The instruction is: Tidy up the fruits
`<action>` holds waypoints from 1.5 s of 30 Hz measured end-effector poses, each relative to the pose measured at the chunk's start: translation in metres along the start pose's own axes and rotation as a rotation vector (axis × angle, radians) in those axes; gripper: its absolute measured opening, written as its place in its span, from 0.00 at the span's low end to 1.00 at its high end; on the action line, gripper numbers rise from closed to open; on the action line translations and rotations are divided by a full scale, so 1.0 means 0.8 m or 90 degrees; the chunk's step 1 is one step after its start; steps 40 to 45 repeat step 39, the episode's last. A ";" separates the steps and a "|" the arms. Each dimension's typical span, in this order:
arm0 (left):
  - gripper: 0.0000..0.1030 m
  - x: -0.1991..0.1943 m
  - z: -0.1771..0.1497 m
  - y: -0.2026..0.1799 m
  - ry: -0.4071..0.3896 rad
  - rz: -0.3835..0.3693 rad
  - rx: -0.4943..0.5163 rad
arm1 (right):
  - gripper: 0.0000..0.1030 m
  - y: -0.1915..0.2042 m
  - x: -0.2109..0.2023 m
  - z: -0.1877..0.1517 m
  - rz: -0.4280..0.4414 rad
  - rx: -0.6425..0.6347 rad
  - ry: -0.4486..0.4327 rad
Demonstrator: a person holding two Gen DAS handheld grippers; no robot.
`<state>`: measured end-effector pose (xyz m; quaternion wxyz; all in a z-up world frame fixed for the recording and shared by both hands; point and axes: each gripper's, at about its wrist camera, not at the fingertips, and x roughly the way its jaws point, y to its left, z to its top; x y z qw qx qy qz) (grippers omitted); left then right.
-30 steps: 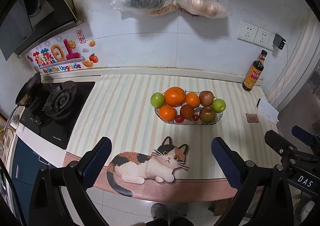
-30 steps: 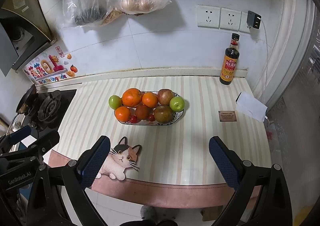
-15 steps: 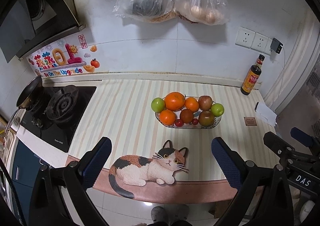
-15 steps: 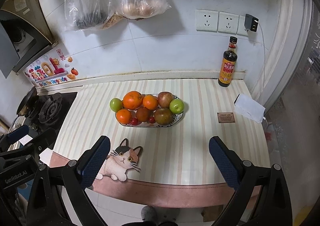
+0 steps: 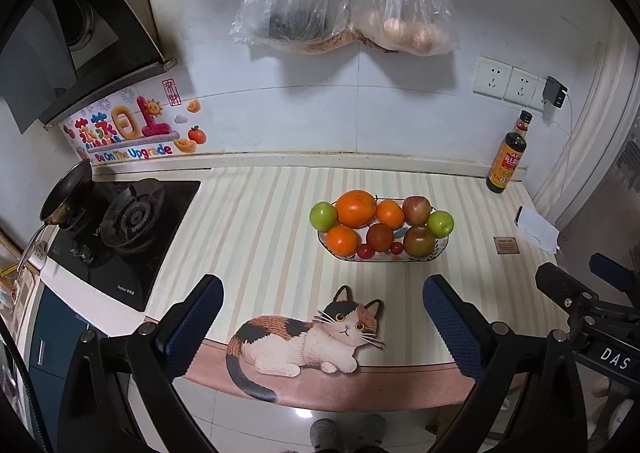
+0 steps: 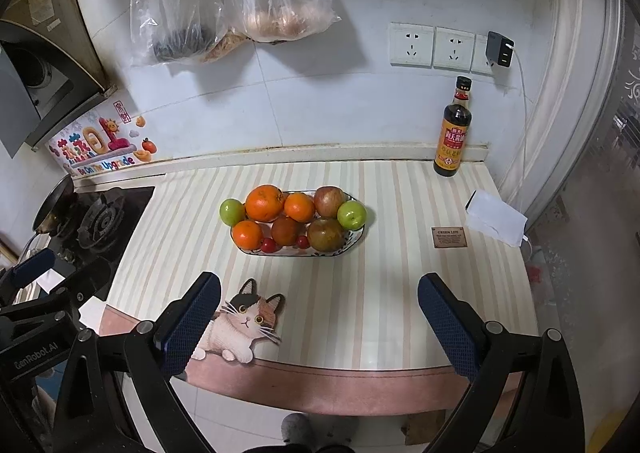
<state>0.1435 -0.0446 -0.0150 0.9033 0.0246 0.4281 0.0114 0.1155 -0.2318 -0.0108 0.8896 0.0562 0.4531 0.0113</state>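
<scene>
1. Nearest: the left claw [image 5: 322,323] and the right claw [image 6: 319,319] are both held wide apart with nothing between the pads, back from the near edge of the worktop [image 6: 384,293] and above it. No fruit is touched.
2. On the near edge of the worktop a cat-shaped mat [image 5: 308,337] is seen, lying flat, well apart from the fruit.
3. Mid-worktop: all visible fruit lies gathered in one oval dish [image 6: 356,239]. Noted there: a large orange [image 6: 264,203], two smaller oranges, two green apples at the left and right ends, a red apple [image 6: 329,200], two dark brownish fruits, and two small red ones at the near rim. No loose fruit is seen on the worktop.
4. Far right, by the wall: a sauce bottle [image 6: 453,133], upright.
5. Stage judged: the scene fits either fruit already gathered, or a dish awaiting sorting. This cannot be settled, so no particular move is called for.
</scene>
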 end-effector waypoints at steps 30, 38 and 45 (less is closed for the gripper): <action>0.99 0.001 -0.006 -0.003 0.003 -0.001 0.001 | 0.98 -0.002 -0.001 -0.007 -0.007 0.002 0.006; 0.99 -0.001 -0.010 -0.003 0.000 -0.001 -0.003 | 0.98 -0.003 -0.007 -0.004 -0.008 -0.007 0.005; 0.99 -0.002 -0.011 -0.004 0.000 -0.001 -0.004 | 0.98 -0.003 -0.008 -0.004 -0.007 -0.006 0.005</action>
